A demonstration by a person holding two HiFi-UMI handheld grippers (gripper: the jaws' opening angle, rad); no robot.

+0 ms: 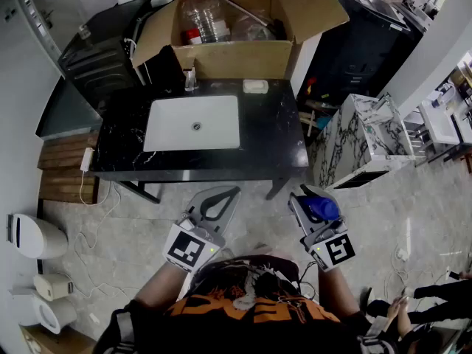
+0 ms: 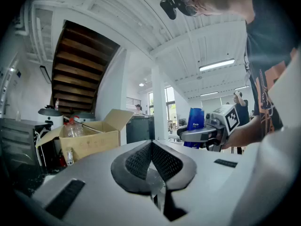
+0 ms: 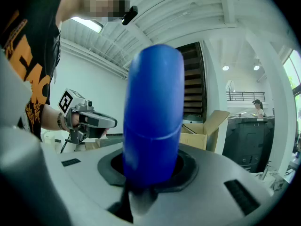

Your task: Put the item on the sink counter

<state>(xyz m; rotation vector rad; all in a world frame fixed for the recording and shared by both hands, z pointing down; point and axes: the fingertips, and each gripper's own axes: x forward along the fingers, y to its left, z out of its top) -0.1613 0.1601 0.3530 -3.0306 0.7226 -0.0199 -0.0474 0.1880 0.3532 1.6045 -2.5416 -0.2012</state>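
Blue bottle (image 3: 153,112) (base hidden) fills right claw (image 3: 151,169).

right gripper (image 3: 150,171) clamped on upright blue cylindrical plastic bottle (image 3: 154,112). left gripper (image 3: 106,122) at left. open brown cardboard box (image 3: 202,133) far right.

Black T-shirt (image 1: 221,324), orange lettering; dark bracelet (image 3: 59,120) on left wrist.

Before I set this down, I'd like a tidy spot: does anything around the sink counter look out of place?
Two things. An open cardboard box, flaps splayed, crowds the sink counter's back edge. A white adapter hangs at its left edge, its cable trailing loose across the floor.
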